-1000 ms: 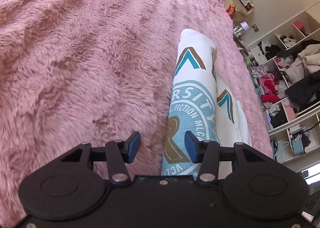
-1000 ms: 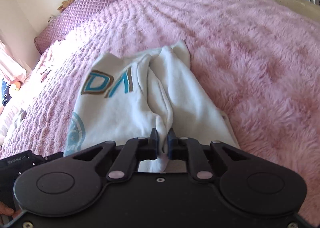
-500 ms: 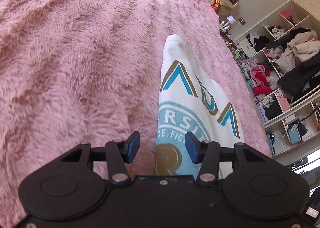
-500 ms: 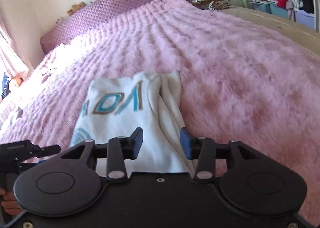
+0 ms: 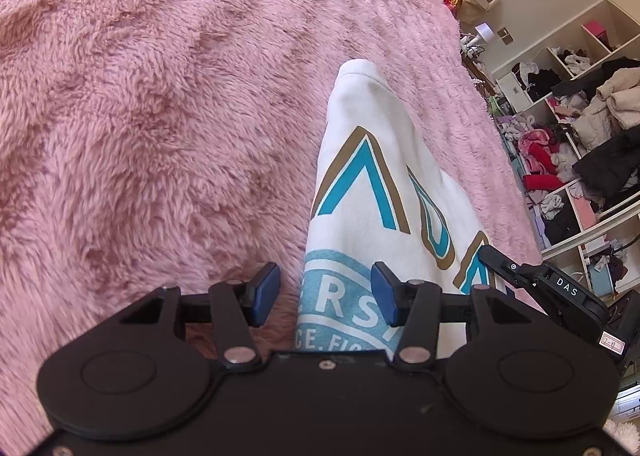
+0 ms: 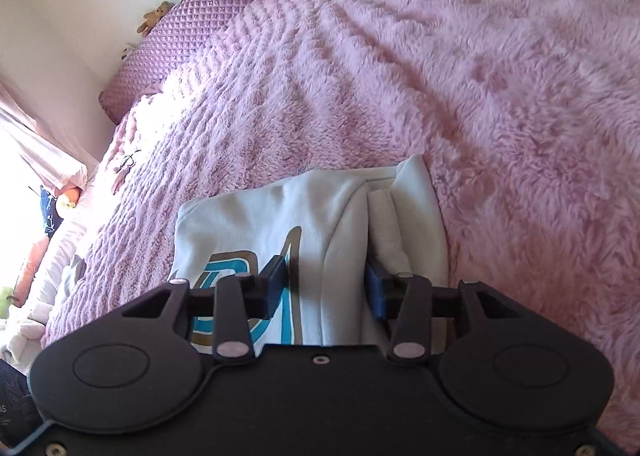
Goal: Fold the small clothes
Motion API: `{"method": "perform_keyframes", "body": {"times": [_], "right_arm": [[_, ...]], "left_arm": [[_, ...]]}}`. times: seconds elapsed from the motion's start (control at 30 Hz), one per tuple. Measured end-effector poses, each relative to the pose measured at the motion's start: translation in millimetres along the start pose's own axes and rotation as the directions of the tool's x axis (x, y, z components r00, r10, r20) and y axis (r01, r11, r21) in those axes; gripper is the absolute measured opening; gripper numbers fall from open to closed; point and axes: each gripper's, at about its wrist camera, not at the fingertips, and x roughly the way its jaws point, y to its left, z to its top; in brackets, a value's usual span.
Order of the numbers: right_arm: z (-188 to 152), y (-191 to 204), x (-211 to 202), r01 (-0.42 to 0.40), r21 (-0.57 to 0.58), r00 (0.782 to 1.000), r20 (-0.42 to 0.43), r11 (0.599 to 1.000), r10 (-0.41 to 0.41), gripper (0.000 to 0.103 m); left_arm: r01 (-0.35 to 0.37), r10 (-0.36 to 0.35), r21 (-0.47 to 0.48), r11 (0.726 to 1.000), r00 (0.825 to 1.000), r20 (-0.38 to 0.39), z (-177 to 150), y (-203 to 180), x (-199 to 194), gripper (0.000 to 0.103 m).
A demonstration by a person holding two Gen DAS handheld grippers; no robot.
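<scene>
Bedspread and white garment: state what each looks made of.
Bedspread: plush faux fur or long-pile fleece, matte pink; shaggy tufts show. White garment: likely cotton-blend sweatshirt knit, matte; thick soft folds, flat printed lettering.

Left gripper (image 5: 325, 299) and right gripper (image 6: 326, 288) (seemingly empty), jaws apart.

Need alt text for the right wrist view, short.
The right gripper, jaws open, hovers over a folded white garment with a teal-and-gold print, lying on a fluffy pink blanket. A purple quilted headboard stands against the wall behind.
</scene>
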Motion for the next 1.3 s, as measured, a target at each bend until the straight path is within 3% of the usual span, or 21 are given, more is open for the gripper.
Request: {"method": "perform_keyframes", "body": {"times": [0.07,0.1,0.2,0.23,0.37,0.5,0.6,0.73,0.77,0.83,0.9,1.07,1.17,1.3], "right_arm": [[0.1,2.1,-5.5,0.0,0.006,1.0,0.015,1.0,0.0,0.02],[0.1,5.8,-9.0,0.01,-0.005,1.0,0.023,1.0,-0.01,0.017],[4.5,17.7,-19.9,0.055,-0.078,0.997,0.062,0.995,-0.05,0.011],[8.6,16.0,-17.8,0.099,-0.081,0.993,0.069,0.992,-0.094,0.011],[5.4,2.1,-4.1,0.145,-0.032,0.988,0.065,0.989,-0.143,0.01],[-0.9,-0.4,-5.5,0.126,0.004,0.988,0.086,0.992,-0.126,0.011],[5.7,14.4,-30.6,0.095,-0.032,0.985,0.147,0.995,-0.089,0.01],[6.0,3.3,-18.3,0.169,-0.052,0.982,0.092,0.984,-0.163,0.009],[5.2,-5.1,-10.5,0.16,-0.043,0.986,0.052,0.986,-0.158,0.01],[4.1,-11.9,-11.9,0.14,-0.026,0.989,0.049,0.99,-0.138,0.012],[6.5,-4.2,-27.8,0.129,-0.042,0.991,0.052,0.991,-0.127,0.032],[-29.5,18.4,-107.5,0.103,-0.175,0.992,0.088,0.979,-0.089,0.033],[-65.0,21.9,-137.9,0.174,-0.217,0.984,0.063,0.961,-0.164,0.033],[-99.0,19.9,-154.6,0.266,-0.246,0.964,0.052,0.932,-0.261,0.033]], "left_arm": [[0.005,-0.005,-0.004,1.0,1.0,0.005,0.7,-1.0,-2.2,0.05],[0.018,-0.018,-0.001,1.0,1.0,0.024,0.1,-2.5,-6.2,0.05],[0.036,-0.039,0.052,0.998,0.998,0.056,-1.6,-11.9,-12.3,0.05],[0.032,-0.035,0.064,0.997,0.998,0.043,-1.4,-14.6,-9.7,0.05],[0.003,-0.003,0.073,0.997,1.0,-0.004,-4.8,-16.1,3.0,0.052],[0.009,-0.008,0.042,0.999,1.0,-0.023,-5.8,-10.3,3.8,0.052],[0.019,-0.019,0.051,0.999,1.0,0.001,-5.9,-12.2,-6.6,0.052],[0.002,-0.001,0.055,0.998,1.0,-0.017,-10.6,-9.8,-1.1,0.054],[-0.009,0.01,0.06,0.998,1.0,-0.011,-11.5,-10.1,-1.5,0.054],[-0.022,0.023,0.078,0.997,1.0,-0.012,-13.4,-11.7,-8.4,0.053],[-0.014,0.014,0.126,0.992,1.0,0.002,-16.7,-13.0,-26.3,0.053],[0.013,-0.017,0.306,0.952,1.0,0.012,-54.8,-8.8,-91.4,0.053],[0.024,-0.024,0.371,0.928,1.0,-0.005,-88.3,-6.4,-111.8,0.053],[0.017,-0.004,0.455,0.89,1.0,-0.03,-119.9,-12.5,-107.0,0.052]]}}
